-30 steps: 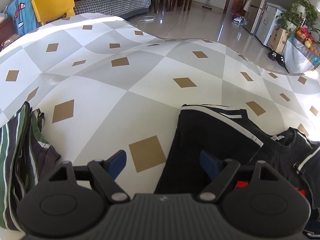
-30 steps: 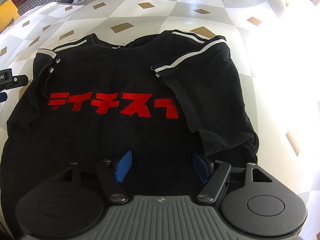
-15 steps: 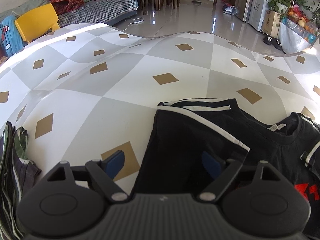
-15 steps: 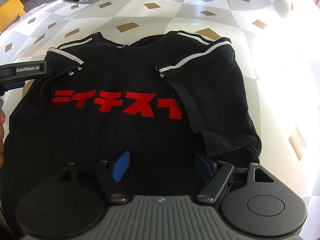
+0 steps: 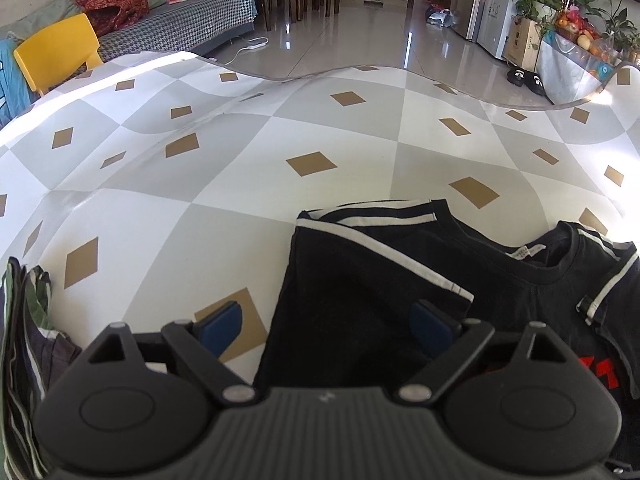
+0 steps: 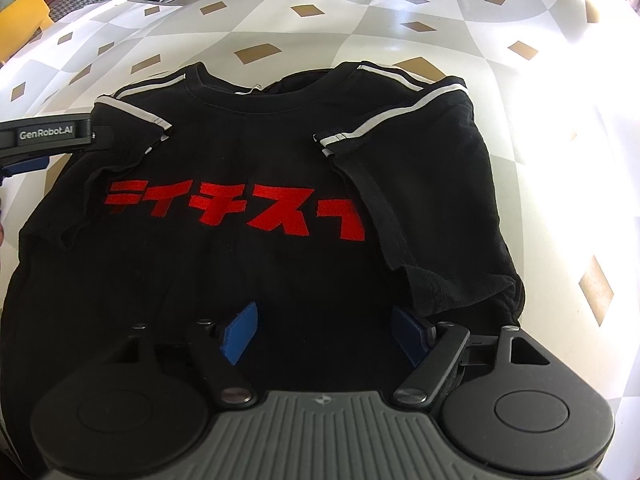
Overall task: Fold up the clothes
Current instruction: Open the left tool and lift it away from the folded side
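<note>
A black T-shirt (image 6: pixel 280 152) with red characters and white shoulder stripes lies face up on the checked mat (image 6: pixel 540 160), both sleeves folded inward. My right gripper (image 6: pixel 324 332) hovers open over the shirt's lower body, its blue pads (image 6: pixel 240 330) apart with only flat cloth below. My left gripper (image 5: pixel 328 322) straddles the shirt's (image 5: pixel 360 280) left side edge below the folded sleeve. Its jaws are opening, one pad (image 5: pixel 222 322) over the mat and the other over black cloth, and they pinch nothing. The left gripper's housing (image 6: pixel 46 136) shows at the left edge of the right wrist view.
A folded striped green and grey garment (image 5: pixel 24 340) lies at the mat's left edge. The mat (image 5: pixel 240 160) stretches far beyond the shirt. Past it are a yellow chair (image 5: pixel 56 52), a sofa (image 5: pixel 180 32) and shiny floor.
The left gripper has moved right onto the shirt's side edge, and its jaws have widened. Its housing has come into the right wrist view. The right gripper's jaws stand a little wider.
</note>
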A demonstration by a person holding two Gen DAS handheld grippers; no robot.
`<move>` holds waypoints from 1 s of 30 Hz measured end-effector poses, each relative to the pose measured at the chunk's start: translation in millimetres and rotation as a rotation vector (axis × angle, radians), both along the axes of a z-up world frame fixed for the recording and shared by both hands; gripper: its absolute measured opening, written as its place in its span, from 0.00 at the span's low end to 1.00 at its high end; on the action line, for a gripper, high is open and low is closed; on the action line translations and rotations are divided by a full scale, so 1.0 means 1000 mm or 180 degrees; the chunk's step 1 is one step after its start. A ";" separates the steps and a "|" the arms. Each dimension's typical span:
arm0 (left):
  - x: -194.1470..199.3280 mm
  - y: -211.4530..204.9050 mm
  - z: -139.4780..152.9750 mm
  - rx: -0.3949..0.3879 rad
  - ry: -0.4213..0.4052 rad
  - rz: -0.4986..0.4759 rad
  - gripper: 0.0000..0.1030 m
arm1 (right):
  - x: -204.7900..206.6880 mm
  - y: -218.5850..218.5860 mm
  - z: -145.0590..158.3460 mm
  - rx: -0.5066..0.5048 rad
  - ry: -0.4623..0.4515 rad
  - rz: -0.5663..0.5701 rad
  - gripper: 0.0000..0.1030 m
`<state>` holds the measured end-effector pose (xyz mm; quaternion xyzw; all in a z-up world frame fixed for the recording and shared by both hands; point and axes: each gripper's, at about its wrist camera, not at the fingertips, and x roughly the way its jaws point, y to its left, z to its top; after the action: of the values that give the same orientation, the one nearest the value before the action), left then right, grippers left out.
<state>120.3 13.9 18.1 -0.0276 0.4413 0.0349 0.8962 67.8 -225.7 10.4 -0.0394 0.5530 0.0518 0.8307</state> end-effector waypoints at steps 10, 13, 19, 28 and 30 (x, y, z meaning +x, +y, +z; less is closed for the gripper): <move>-0.030 0.034 0.006 0.0035 0.0069 0.0098 0.91 | 0.001 0.001 -0.002 -0.0014 -0.0007 -0.0039 0.73; -0.038 0.036 0.003 0.0120 0.0078 0.0084 0.91 | -0.001 0.001 -0.001 -0.0015 -0.0020 -0.0031 0.73; -0.052 0.032 -0.015 0.0260 0.0243 0.0065 0.93 | -0.004 0.000 -0.001 -0.0018 -0.0054 0.0021 0.73; -0.065 0.030 -0.026 0.0198 0.0295 0.0138 0.96 | -0.003 0.000 0.000 -0.0030 -0.0067 0.0035 0.73; -0.066 0.030 -0.024 0.0195 0.0284 0.0163 0.96 | -0.002 0.000 0.000 -0.0031 -0.0068 0.0038 0.73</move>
<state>54.6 43.5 -6.2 -0.0099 0.4788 0.0725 0.8749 65.4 -225.7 10.1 -0.0473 0.5441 0.0535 0.8360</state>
